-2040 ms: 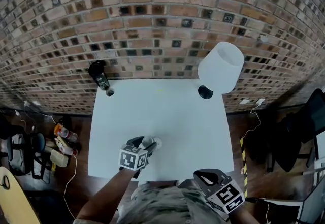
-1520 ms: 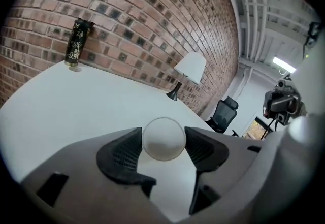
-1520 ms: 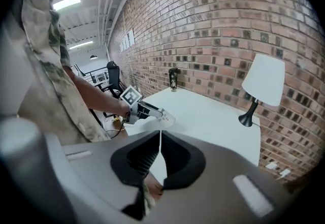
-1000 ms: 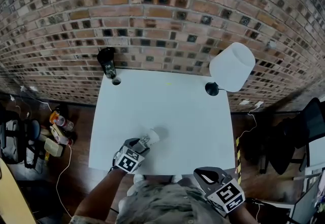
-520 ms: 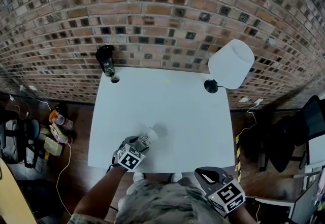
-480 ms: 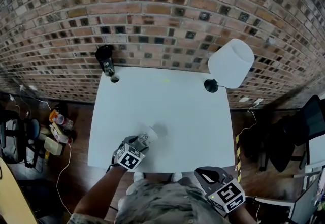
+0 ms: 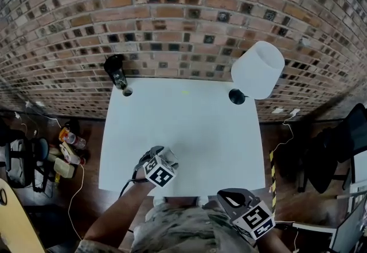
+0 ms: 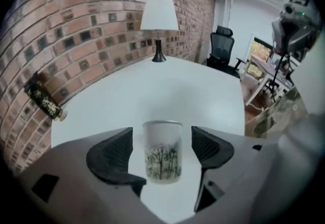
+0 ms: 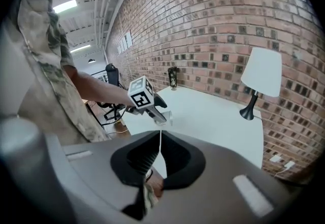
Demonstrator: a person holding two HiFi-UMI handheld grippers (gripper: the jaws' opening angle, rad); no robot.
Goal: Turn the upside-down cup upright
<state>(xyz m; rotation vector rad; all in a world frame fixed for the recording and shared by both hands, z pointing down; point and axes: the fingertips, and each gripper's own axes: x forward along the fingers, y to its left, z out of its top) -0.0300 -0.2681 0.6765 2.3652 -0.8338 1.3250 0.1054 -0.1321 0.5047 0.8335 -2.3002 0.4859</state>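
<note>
A white cup (image 8: 162,152) with a tree print stands upright on the white table (image 8: 167,91), rim up. My left gripper (image 8: 162,154) straddles the cup. Its jaws are opening, and each dark pad (image 8: 114,154) stands a gap away from the cup's sides. In the head view the left gripper (image 7: 159,161) is near the table's front edge, and its marker cube hides most of the cup. The right gripper view shows the cup (image 9: 166,116) just beyond the left gripper (image 9: 155,111). My right gripper (image 9: 158,159) is shut with nothing in it, held low off the table's front right corner (image 7: 230,198).
A white-shaded lamp (image 7: 257,70) on a black base stands at the table's back right corner. A dark bottle (image 7: 114,71) and a small round piece (image 7: 127,92) sit at the back left. A brick wall runs behind. Bags and cables litter the floor (image 7: 63,154) on the left.
The left gripper's jaws have come apart off the cup, and the gripper has rolled and drawn back over it. The cup now stands free. The right gripper has stayed put.
</note>
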